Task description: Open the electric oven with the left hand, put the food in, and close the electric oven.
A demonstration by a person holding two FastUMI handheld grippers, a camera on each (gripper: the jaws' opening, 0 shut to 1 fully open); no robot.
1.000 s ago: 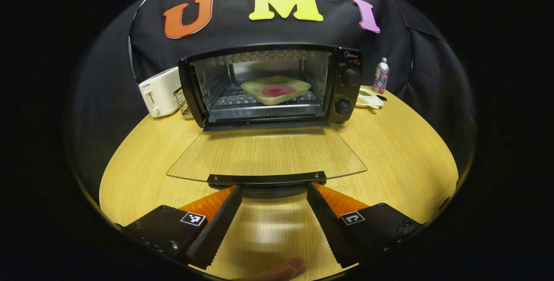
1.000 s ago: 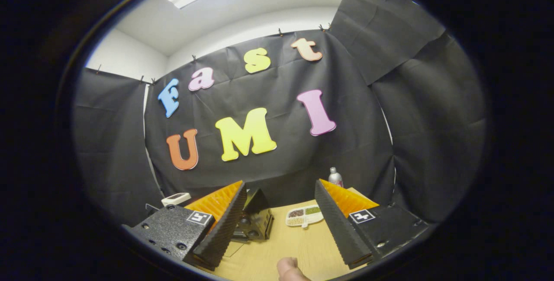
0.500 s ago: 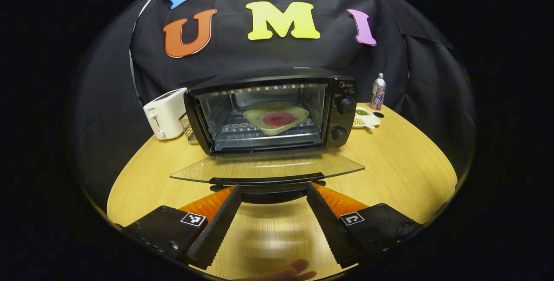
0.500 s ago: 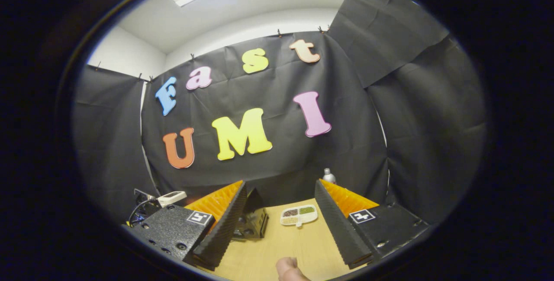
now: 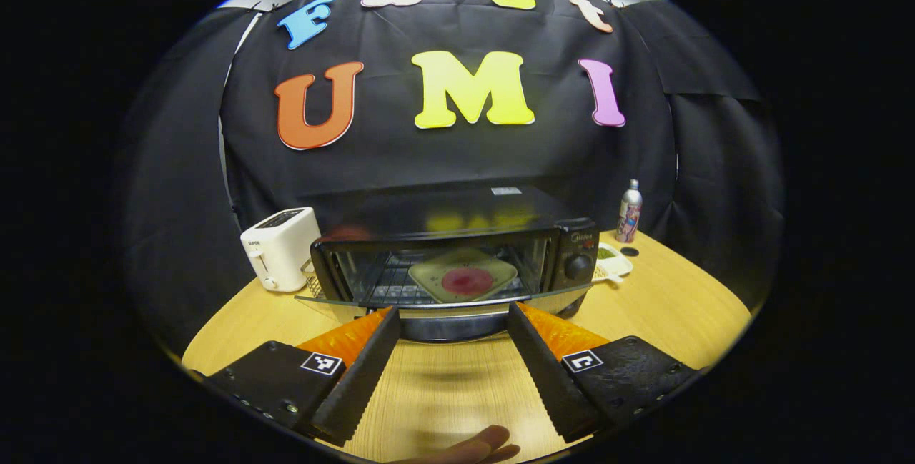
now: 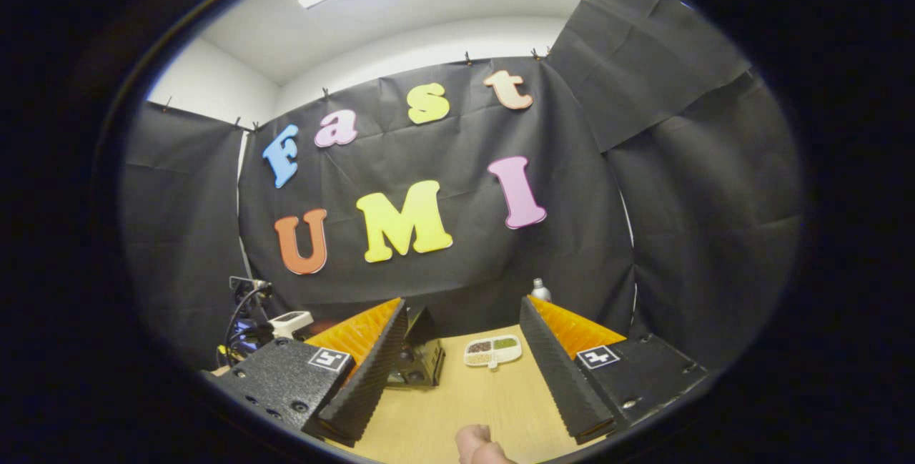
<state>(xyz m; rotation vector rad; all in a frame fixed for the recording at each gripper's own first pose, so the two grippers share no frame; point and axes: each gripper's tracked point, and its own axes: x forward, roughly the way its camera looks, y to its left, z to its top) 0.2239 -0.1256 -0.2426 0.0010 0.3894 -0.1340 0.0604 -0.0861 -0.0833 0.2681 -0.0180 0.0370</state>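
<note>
The black electric oven (image 5: pixel 457 232) stands at the back of the wooden table (image 5: pixel 672 307). Inside it, on the rack, lies a pale plate (image 5: pixel 493 269) with red food (image 5: pixel 463 281). Its glass door (image 5: pixel 329 301) is partly raised and I see it nearly edge-on. The door's dark handle (image 5: pixel 450 327) lies between the fingers of my left gripper (image 5: pixel 454 314), which is open and not pressing on it. My right gripper (image 6: pixel 463 307) is open and holds nothing, pointing up at the booth wall. A corner of the oven (image 6: pixel 422 357) sits beyond its left finger.
A white toaster (image 5: pixel 280 248) stands left of the oven. Right of the oven are a divided dish of seasonings (image 5: pixel 611 264) and a small bottle (image 5: pixel 629 211). A fingertip (image 5: pixel 472 445) shows at the bottom edge. Cables (image 6: pixel 243 314) hang at the far left of the right gripper view.
The glass door has swung up from lying flat to about level with the oven's opening, and my left gripper has risen with its handle. The right gripper has hardly moved.
</note>
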